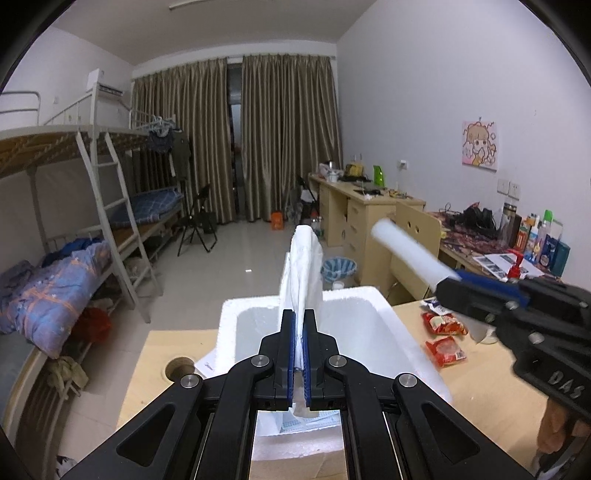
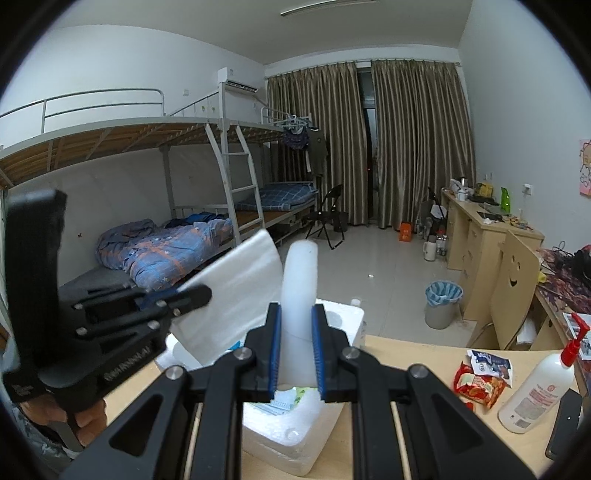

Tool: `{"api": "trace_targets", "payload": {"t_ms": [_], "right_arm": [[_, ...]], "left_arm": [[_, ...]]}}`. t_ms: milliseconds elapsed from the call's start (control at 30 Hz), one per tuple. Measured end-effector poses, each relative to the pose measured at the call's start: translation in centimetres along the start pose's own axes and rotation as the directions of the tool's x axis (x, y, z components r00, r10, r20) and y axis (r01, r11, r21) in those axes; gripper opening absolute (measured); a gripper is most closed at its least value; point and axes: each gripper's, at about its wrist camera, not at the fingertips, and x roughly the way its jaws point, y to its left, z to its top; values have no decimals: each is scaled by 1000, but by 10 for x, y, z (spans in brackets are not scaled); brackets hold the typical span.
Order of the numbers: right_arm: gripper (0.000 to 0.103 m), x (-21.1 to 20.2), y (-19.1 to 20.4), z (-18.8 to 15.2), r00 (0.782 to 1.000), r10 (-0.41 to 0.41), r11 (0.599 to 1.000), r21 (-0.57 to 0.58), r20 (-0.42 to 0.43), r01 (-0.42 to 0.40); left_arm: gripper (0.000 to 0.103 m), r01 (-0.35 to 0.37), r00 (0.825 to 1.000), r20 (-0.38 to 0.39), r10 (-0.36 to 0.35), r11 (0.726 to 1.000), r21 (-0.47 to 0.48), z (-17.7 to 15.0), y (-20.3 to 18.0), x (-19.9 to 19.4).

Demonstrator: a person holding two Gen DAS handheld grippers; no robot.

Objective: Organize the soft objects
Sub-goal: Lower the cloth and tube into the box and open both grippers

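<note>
Left gripper [image 1: 299, 332] pinches a flat white foam sheet [image 1: 304, 266] at frame centre, above the styrofoam box [image 1: 369, 295]; right gripper [image 2: 297, 332] clamps a white foam tube [image 2: 300, 284], centre frame.

Dorm-type room, white walls, pale tiled floor [image 1: 236, 240], strip light [image 2: 328, 7] on the ceiling at 12 o'clock. Metal bunk bed [image 2: 147, 147] with ladder along the wall at 9 o'clock, blue patterned quilt [image 2: 162, 251] on the lower bunk; brown curtains [image 1: 236, 136] cover the far window at 12, air conditioner [image 2: 238, 81] high at 11. Light wooden desks [image 1: 354, 206] line the wall at 3 o'clock, folding chair [image 2: 328, 214] near the curtains, waste bin [image 2: 441, 302] on the floor beside the desks.
</note>
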Motion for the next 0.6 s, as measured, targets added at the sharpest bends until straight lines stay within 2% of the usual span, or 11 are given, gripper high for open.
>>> {"api": "trace_targets", "payload": {"t_ms": [133, 333, 400, 433, 467, 500, 533, 600], "right_arm": [[19, -2, 0, 3, 1000, -6, 1000, -3, 7, 6], [19, -1, 1, 4, 1000, -2, 1000, 0, 8, 2], [19, -1, 1, 4, 1000, -6, 1000, -1, 9, 6], [19, -1, 1, 4, 1000, -7, 1000, -2, 10, 7], [19, -2, 1, 4, 1000, -7, 1000, -3, 12, 7], [19, -2, 1, 4, 1000, -9, 1000, -2, 15, 9], [19, -2, 1, 4, 1000, -7, 1000, -2, 17, 7], [19, -3, 0, 3, 1000, -4, 1000, 1, 19, 4]], "left_arm": [[3, 10, 1000, -28, -10, 1000, 2, -3, -2, 8], [8, 0, 1000, -28, 1, 1000, 14, -3, -7, 8], [22, -16, 999, -42, 16, 1000, 7, -3, -7, 10], [46, -20, 999, -48, 20, 1000, 2, -4, -6, 11], [76, -23, 998, -52, 23, 1000, -1, -4, -5, 12], [89, -29, 998, -53, 28, 1000, -4, -4, -4, 12], [96, -39, 998, -42, 39, 999, -2, -4, -5, 12], [97, -75, 997, 2, 75, 997, 3, -3, -4, 7]]}}
